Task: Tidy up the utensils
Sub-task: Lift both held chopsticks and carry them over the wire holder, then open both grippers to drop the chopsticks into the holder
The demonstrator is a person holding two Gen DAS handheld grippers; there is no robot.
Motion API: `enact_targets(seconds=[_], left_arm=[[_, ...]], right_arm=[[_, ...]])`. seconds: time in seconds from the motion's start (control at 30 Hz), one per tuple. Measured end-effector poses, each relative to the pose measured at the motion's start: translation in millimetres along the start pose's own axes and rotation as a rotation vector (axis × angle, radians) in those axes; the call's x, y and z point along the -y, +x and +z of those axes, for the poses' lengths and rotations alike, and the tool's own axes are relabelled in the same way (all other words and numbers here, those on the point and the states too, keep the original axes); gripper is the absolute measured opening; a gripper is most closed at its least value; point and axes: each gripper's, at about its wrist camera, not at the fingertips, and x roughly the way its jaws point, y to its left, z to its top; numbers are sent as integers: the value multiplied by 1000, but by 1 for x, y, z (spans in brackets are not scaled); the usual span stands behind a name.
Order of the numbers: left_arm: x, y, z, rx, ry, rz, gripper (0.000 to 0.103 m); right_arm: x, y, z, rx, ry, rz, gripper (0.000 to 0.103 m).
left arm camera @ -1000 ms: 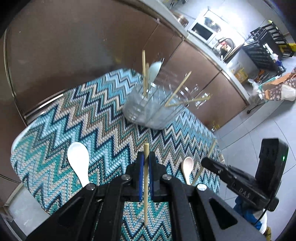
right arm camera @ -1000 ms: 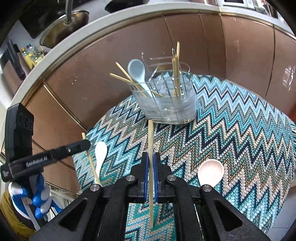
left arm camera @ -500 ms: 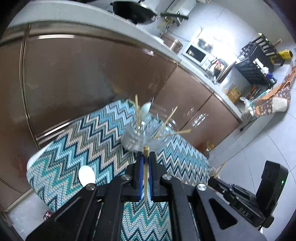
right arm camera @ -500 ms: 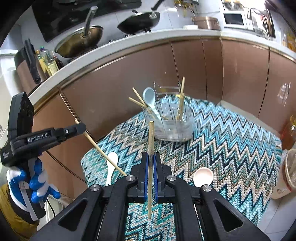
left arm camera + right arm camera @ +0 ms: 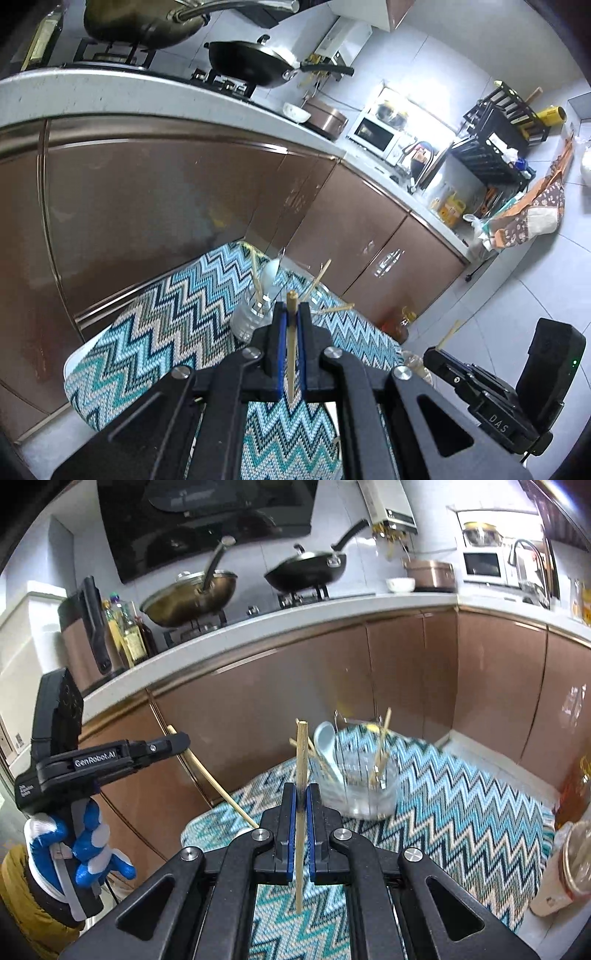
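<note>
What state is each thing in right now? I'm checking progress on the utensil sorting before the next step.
Left gripper: shut on a chopstick, held clear of the table.
Right gripper: shut on another chopstick, also clear of the table.
Clear holder: upright on the zigzag cloth, already holding several chopsticks and a pale spoon.
Black pan: sitting on the stove.

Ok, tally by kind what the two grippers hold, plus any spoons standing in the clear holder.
Chopsticks: 2, one clamped in the left gripper, one in the right gripper
Spoons: 1, pale blue spoon in the clear holder
Total: 3
</note>
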Motion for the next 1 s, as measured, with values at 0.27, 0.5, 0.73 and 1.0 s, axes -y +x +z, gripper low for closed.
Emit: enact_targets(seconds=[0.27, 0.5, 0.73, 1.0], left_arm=[[4, 3, 26, 51, 3, -28, 5], [15, 15, 54, 114, 16, -47, 5], [23, 49, 83, 193, 45, -8, 5], [24, 118, 79, 207, 98, 83, 5]], right_arm=[[1, 4, 32, 87, -8, 29, 5], [6, 13, 68, 185, -15, 58, 5], [15, 34, 97, 267, -41, 35, 5], [53, 93, 96, 237, -43, -21, 5]])
